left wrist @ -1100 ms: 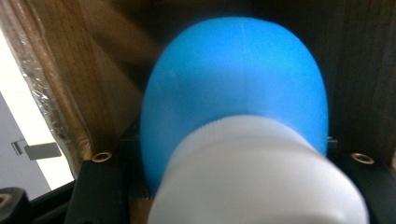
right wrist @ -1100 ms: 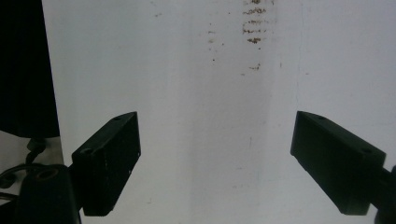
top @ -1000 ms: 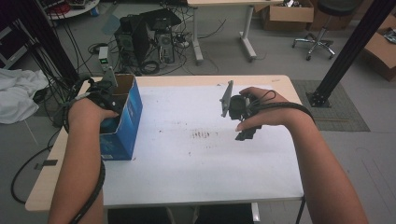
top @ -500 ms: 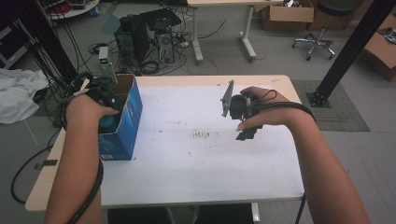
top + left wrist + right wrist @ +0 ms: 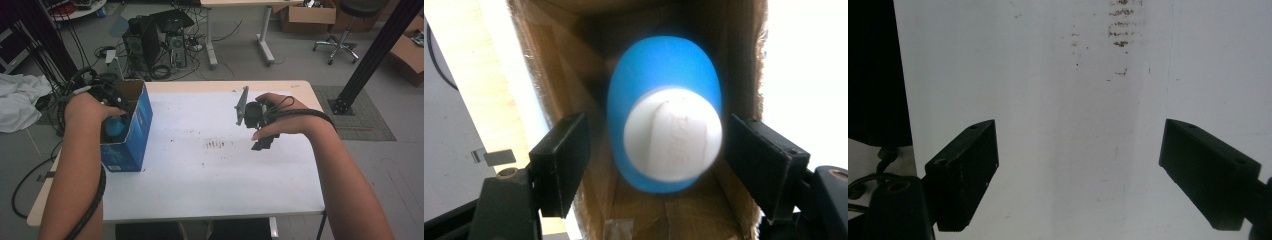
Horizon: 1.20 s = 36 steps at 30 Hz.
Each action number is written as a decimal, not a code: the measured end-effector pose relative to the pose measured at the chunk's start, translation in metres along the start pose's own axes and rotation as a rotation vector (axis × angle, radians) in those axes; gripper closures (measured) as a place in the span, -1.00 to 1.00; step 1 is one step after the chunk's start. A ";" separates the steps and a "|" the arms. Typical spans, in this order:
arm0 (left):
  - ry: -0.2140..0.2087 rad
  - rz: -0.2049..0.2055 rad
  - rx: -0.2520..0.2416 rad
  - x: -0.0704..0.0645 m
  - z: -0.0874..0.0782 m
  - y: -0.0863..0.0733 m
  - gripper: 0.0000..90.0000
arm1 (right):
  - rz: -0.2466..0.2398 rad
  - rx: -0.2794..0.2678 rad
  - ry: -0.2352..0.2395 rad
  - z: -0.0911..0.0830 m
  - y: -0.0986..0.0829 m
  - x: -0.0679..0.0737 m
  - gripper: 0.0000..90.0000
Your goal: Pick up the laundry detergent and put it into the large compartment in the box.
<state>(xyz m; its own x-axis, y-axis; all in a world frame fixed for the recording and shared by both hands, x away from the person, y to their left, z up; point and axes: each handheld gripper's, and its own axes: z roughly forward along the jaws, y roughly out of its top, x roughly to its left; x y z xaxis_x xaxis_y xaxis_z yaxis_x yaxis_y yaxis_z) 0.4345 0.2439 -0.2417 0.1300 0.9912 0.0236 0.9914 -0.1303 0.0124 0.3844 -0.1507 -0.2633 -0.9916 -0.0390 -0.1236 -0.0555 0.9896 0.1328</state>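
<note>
A desk (image 5: 210, 190) is carrying an open blue box (image 5: 131, 131) at its left edge. Inside the box a blue bottle (image 5: 664, 100) is sitting between the wide-spread jaws of the left gripper (image 5: 659, 150), untouched. The right gripper (image 5: 1078, 170) is hovering over the desk's middle, jaws wide, holding nothing.

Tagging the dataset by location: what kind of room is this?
Probably a lab or workshop, not a home. Desktop computer towers sit on the floor amid loose cables, cardboard boxes are stacked by a second desk, and a black aluminium frame post stands beside the white table.
</note>
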 end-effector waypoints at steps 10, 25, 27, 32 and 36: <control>0.008 0.016 0.008 0.003 -0.015 -0.001 -0.56 | 0.004 -0.003 -0.004 -0.002 0.001 -0.001 -0.64; 0.033 0.055 -0.025 -0.001 -0.039 -0.002 -0.76 | 0.004 -0.003 -0.007 -0.005 0.001 -0.001 -0.64; 0.033 0.063 -0.034 -0.003 -0.042 -0.002 -0.80 | 0.004 -0.004 -0.006 -0.006 0.001 0.000 -0.64; 0.030 0.091 -0.035 -0.010 -0.048 0.000 -0.94 | 0.010 -0.008 -0.009 -0.008 -0.002 0.001 -0.64; 0.030 0.123 -0.047 -0.015 -0.056 0.002 -0.99 | 0.015 -0.007 -0.010 -0.010 -0.004 0.001 -0.64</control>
<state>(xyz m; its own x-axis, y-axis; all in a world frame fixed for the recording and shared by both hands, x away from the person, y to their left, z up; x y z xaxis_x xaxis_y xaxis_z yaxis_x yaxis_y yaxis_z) 0.4332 0.2272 -0.1863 0.2491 0.9668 0.0576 0.9661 -0.2522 0.0548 0.3820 -0.1563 -0.2542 -0.9911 -0.0230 -0.1314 -0.0417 0.9891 0.1415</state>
